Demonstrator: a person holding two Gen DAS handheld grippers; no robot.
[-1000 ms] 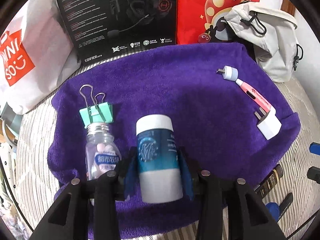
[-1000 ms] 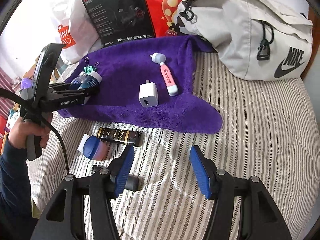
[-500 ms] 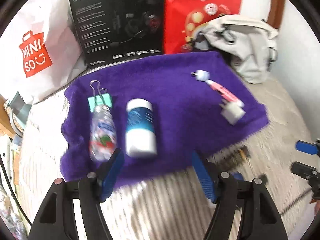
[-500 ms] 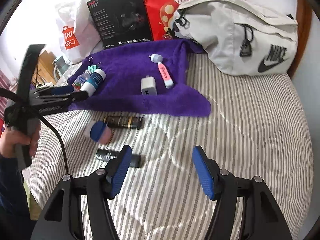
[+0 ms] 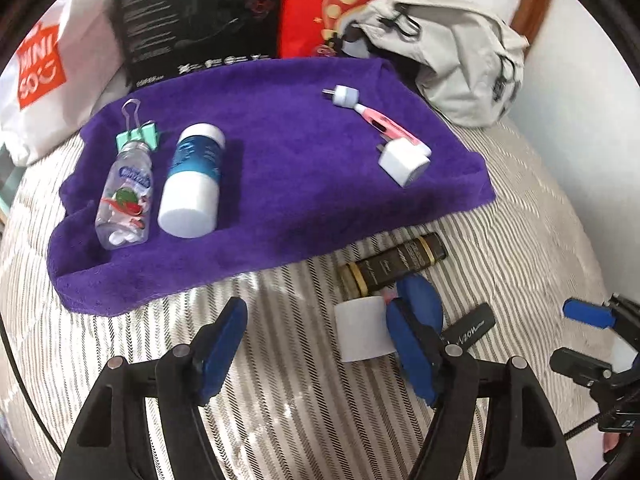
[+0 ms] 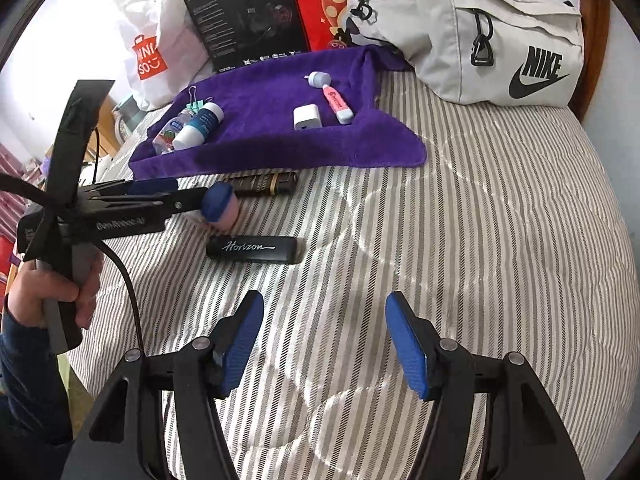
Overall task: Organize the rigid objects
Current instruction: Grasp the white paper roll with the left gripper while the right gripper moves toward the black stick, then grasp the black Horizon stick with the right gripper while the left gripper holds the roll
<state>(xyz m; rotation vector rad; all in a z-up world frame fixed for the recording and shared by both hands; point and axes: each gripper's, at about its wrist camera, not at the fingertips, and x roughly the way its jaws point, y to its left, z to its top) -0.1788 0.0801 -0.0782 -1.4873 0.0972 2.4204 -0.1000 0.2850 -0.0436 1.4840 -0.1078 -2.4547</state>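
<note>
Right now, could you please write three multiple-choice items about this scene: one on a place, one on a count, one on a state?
1. Where does the black Horizon case lie?
A. on the purple towel
B. on the striped bedding
C. inside the grey bag

2. How many things lie on the towel?
A. three
B. five
C. seven

3. How is the right gripper?
A. open, empty
B. shut on a bottle
C. out of view

Answers: 1 B, bare stripes surround it. 2 B, clip, two bottles, charger, pink stick. 3 A, nothing between its fingers.
</note>
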